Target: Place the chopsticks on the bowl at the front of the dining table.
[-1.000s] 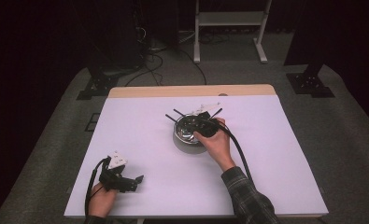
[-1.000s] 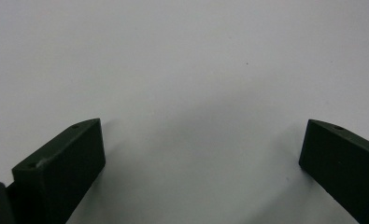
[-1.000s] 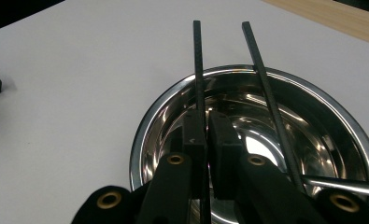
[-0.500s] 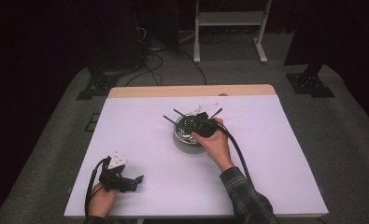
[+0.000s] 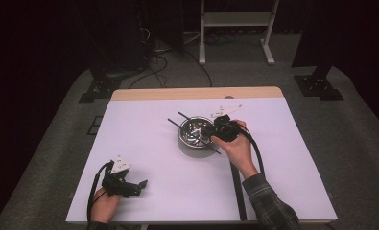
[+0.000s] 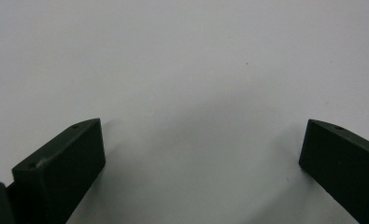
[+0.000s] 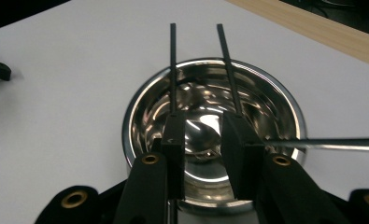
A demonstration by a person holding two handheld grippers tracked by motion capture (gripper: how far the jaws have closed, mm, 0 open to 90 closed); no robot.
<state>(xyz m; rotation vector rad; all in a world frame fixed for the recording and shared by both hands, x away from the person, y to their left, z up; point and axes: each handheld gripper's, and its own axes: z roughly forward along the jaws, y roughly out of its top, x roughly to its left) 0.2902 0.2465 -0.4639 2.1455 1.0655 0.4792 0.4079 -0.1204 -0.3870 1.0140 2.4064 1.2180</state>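
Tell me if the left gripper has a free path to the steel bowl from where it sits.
Probably yes: bare white table lies between the left gripper and the steel bowl; the right gripper sits at the bowl's far side.

A steel bowl (image 5: 195, 132) sits mid-counter (image 5: 148, 143) with two black chopsticks (image 5: 193, 135) laid across its rim. The right tongs (image 5: 220, 128) hover at its right edge. The left tongs (image 5: 134, 187) rest near the counter's front left corner.

Bright table, dark bkgd, soft shadows
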